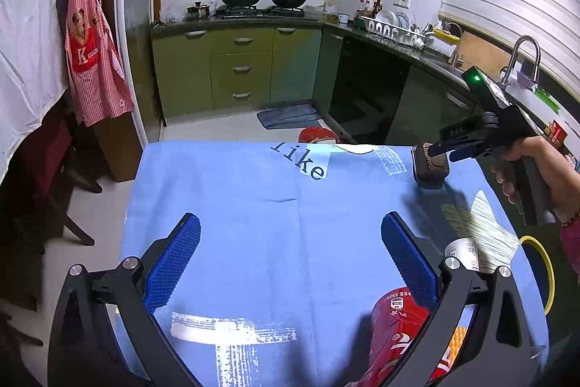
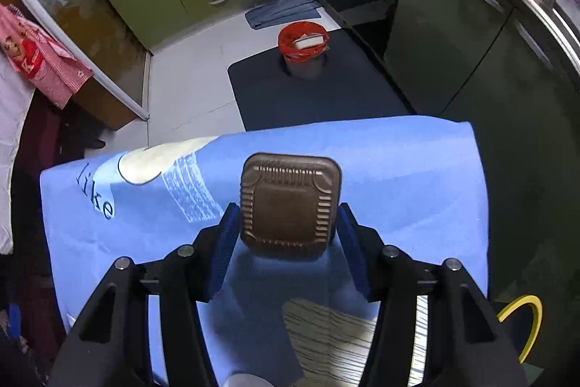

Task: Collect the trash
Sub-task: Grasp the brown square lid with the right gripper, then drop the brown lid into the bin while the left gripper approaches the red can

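Observation:
My right gripper [image 2: 288,216] is shut on a brown ribbed plastic tray [image 2: 290,202], held just above the blue tablecloth [image 2: 398,169] near its far edge. From the left wrist view, that same brown tray [image 1: 431,167] hangs at the tip of the right gripper [image 1: 433,153], a hand gripping the handle. My left gripper [image 1: 290,252] stands open over bare cloth, nothing between its blue pads. A crushed red can [image 1: 391,332] lies beside its right finger, and a white cup [image 1: 462,251] lies on its side behind that finger. A red-lined bin [image 2: 303,42] stands on the floor beyond the table.
A yellow-rimmed ring [image 1: 543,263] hangs at the table's right edge. A dark floor mat [image 2: 308,89] lies under the bin, kitchen cabinets [image 1: 239,68] stand behind. A dark chair [image 1: 54,176] and a checked apron [image 1: 94,60] are to the left of the table.

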Available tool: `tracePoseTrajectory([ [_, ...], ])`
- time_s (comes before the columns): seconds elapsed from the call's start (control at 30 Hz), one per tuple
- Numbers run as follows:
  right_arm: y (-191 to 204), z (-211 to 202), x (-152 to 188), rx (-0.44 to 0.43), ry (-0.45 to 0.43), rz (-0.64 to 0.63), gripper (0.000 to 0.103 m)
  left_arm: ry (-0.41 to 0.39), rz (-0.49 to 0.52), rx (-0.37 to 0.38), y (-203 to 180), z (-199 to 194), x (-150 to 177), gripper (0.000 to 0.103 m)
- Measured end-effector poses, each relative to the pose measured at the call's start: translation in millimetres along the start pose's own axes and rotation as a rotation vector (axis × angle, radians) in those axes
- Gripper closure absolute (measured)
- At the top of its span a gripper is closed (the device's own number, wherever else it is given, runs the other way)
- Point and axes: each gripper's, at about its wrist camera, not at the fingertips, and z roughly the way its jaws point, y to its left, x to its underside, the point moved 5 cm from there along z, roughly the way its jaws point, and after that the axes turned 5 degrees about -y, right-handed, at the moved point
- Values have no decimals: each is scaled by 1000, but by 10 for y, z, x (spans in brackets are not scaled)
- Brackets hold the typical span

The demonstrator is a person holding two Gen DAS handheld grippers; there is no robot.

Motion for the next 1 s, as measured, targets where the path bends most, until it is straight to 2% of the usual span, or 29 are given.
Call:
tracePoseTrajectory([
  [0.13, 24, 56, -54, -18, 8, 22, 40, 5, -1, 3, -12, 13, 11, 5],
  [0.5, 127, 267, -39, 35, 24, 2, 39, 18, 10, 12, -103, 30, 40, 5],
  [0.57, 130, 296, -43, 56, 18, -12, 46, 22, 13, 13, -109, 39, 39, 5],
  [0.63, 130, 285, -17, 63, 13, -24, 47, 27, 18, 11, -129, 53, 39, 5],
  [0.77, 126, 101, 61, 51, -16, -56, 47, 33, 25, 11, -157, 70, 55, 5],
  [0.9, 4, -353, 240, -11, -59, -69, 47, 29, 32, 6, -184, 62, 58, 5],
  [1.0, -258, -805, 507, -48, -99, -62, 47, 24, 40, 9, -213, 40, 59, 5],
])
